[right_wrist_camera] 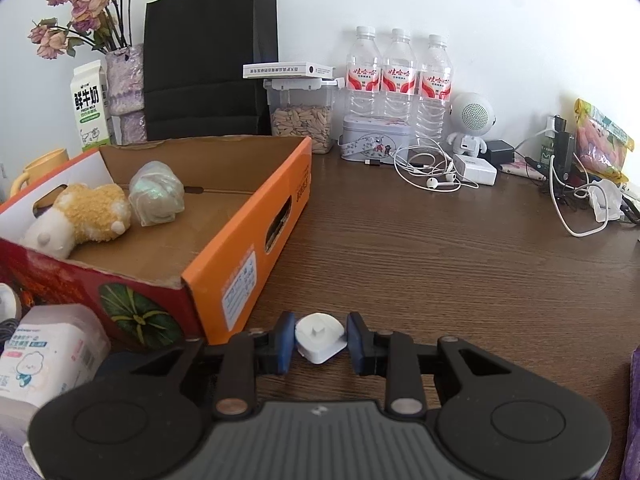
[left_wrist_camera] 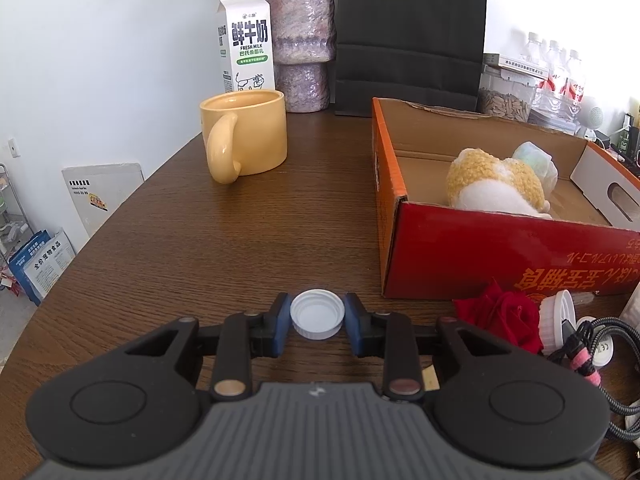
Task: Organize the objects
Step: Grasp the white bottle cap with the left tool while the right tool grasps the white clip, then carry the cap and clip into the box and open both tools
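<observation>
The left gripper (left_wrist_camera: 317, 320) pinches a white bottle cap (left_wrist_camera: 317, 319) between its two blue pads (left_wrist_camera: 282, 322), open side up, just above the dark wooden table (left_wrist_camera: 240, 232). The right gripper (right_wrist_camera: 320, 338) pinches a small white plug adapter (right_wrist_camera: 320, 337) between its own blue pads (right_wrist_camera: 285, 340), low over the same table. Beside both stands an open orange and red cardboard box (right_wrist_camera: 276, 216); inside it a yellow and white plush toy (right_wrist_camera: 80, 218) lies touching a pale wrapped bundle (right_wrist_camera: 157, 194). In the left view, a yellow mug (left_wrist_camera: 244, 136) stands further back, with a milk carton (left_wrist_camera: 246, 40) and a purple vase (left_wrist_camera: 304, 44) behind it. A red cloth flower (left_wrist_camera: 500, 316) lies just in front of the box. Three water bottles (right_wrist_camera: 398, 68) stand against the back wall.
</observation>
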A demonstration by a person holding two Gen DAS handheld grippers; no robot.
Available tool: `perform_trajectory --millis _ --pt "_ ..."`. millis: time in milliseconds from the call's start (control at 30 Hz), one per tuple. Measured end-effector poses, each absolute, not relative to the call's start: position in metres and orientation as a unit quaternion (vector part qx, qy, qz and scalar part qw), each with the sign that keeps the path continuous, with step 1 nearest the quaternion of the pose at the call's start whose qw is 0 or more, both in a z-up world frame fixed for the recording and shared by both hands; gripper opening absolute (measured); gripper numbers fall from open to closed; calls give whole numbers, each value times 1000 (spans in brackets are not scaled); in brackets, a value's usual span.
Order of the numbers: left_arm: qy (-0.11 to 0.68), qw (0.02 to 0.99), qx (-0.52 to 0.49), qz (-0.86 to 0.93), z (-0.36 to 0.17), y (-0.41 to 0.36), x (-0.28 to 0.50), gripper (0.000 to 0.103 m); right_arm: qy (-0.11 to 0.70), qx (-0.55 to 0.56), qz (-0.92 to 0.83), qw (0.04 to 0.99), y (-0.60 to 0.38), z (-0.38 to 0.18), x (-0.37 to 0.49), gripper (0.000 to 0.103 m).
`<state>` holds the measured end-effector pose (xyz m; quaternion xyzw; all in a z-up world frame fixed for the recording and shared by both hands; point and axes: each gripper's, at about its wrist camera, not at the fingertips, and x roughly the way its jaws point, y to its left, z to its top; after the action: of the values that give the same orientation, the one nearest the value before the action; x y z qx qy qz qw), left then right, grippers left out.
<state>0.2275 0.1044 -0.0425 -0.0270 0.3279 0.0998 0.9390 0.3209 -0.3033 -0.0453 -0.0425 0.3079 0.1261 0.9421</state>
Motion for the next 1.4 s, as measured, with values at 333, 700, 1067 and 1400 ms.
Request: perform_trajectory --millis 333,700,1067,1400 --pt "297 950 -28 95 -24 104 200 29 275 -59 126 951 -305 -30 283 27" --pt "251 965 -16 71 0 83 143 29 216 -80 160 960 -300 -1 205 27" --pt "221 975 -6 31 13 52 91 29 193 -70 214 955 -281 11 133 27" --pt "224 975 -10 -5 8 31 61 29 199 -58 252 945 -259 8 94 27"
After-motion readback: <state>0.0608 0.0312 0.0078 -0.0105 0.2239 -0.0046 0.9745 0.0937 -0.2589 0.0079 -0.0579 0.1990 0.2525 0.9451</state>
